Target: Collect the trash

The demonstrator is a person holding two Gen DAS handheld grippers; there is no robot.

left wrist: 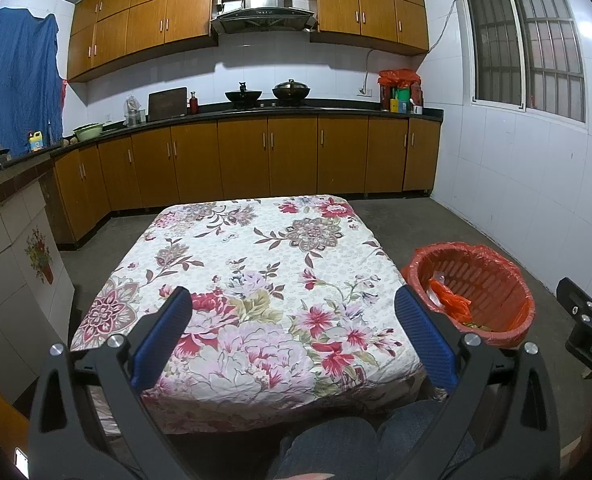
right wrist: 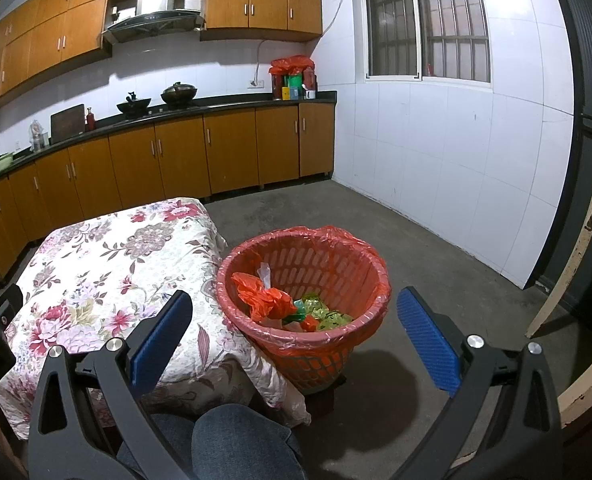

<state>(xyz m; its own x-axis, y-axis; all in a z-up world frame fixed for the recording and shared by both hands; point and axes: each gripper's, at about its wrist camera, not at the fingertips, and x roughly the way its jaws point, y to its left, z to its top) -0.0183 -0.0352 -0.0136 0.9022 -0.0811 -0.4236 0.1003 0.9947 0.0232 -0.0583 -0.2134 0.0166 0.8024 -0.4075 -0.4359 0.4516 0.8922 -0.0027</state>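
Both grippers are held low and level in front of a seated person, whose denim-clad knees (right wrist: pixel 231 440) show beneath them. The left gripper (left wrist: pixel 293 332) points out over the counter (left wrist: pixel 255 264), which is draped in a floral cloth; its blue-padded jaws stand wide apart and hold nothing, hovering above the cloth's near edge. The right gripper (right wrist: pixel 293 332) points toward the red trash basket (right wrist: pixel 308 344) just beside the counter's right edge; its jaws are likewise spread wide and empty, framing the basket without touching it. The basket, lined with a red plastic bag (right wrist: pixel 348 240), stands on the concrete floor (right wrist: pixel 416 248). Inside lie a crumpled orange-red bag (right wrist: pixel 263 296), some green wrappers (right wrist: pixel 328 316) and what seems to be a clear bit of plastic, though it is hard to make out.
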